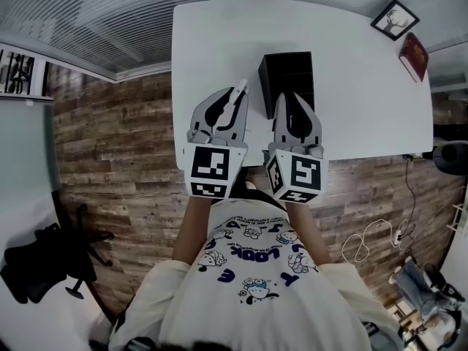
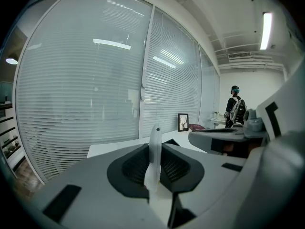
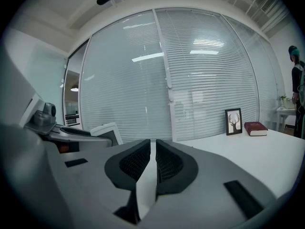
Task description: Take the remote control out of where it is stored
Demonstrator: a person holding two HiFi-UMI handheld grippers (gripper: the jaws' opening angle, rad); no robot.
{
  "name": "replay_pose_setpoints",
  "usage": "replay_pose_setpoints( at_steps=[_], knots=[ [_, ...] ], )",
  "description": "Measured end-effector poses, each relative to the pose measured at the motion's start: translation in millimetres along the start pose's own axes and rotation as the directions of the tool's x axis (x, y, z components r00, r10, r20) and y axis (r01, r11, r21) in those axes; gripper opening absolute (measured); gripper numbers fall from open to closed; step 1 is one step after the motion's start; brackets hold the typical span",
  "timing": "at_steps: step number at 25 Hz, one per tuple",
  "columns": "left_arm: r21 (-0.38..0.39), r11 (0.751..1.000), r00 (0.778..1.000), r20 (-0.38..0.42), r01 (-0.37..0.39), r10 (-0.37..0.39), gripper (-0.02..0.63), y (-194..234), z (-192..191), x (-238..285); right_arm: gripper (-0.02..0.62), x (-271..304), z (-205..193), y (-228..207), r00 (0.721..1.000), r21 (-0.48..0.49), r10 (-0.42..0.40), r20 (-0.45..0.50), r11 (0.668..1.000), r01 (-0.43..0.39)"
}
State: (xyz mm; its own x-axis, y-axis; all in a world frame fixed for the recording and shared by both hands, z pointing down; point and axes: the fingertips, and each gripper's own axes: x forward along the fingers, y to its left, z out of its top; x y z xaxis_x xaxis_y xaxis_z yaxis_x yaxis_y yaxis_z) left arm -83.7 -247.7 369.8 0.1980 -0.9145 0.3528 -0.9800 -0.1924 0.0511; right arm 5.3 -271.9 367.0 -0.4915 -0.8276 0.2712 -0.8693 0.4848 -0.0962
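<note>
A slim white remote control stands on edge between the jaws of my left gripper, which is shut on it above the white table. In the left gripper view the remote rises thin and upright from between the dark pads. An open-topped black storage box sits on the table just right of the remote. My right gripper hovers at the box's near edge, its jaws shut with nothing between them.
A framed deer picture and a red book lie at the table's far right. A black office chair stands on the wooden floor at the left, with cables at the right. A person stands far off.
</note>
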Motion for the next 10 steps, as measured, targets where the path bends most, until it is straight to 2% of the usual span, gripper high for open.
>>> replay_pose_setpoints(
  at_steps=[10],
  knots=[
    [0.01,1.0,1.0,0.001,0.005,-0.005,0.075,0.7,6.8,8.5,0.057,6.2,4.0,-2.0,1.0,-0.001,0.003,-0.002,1.0,-0.003]
  ],
)
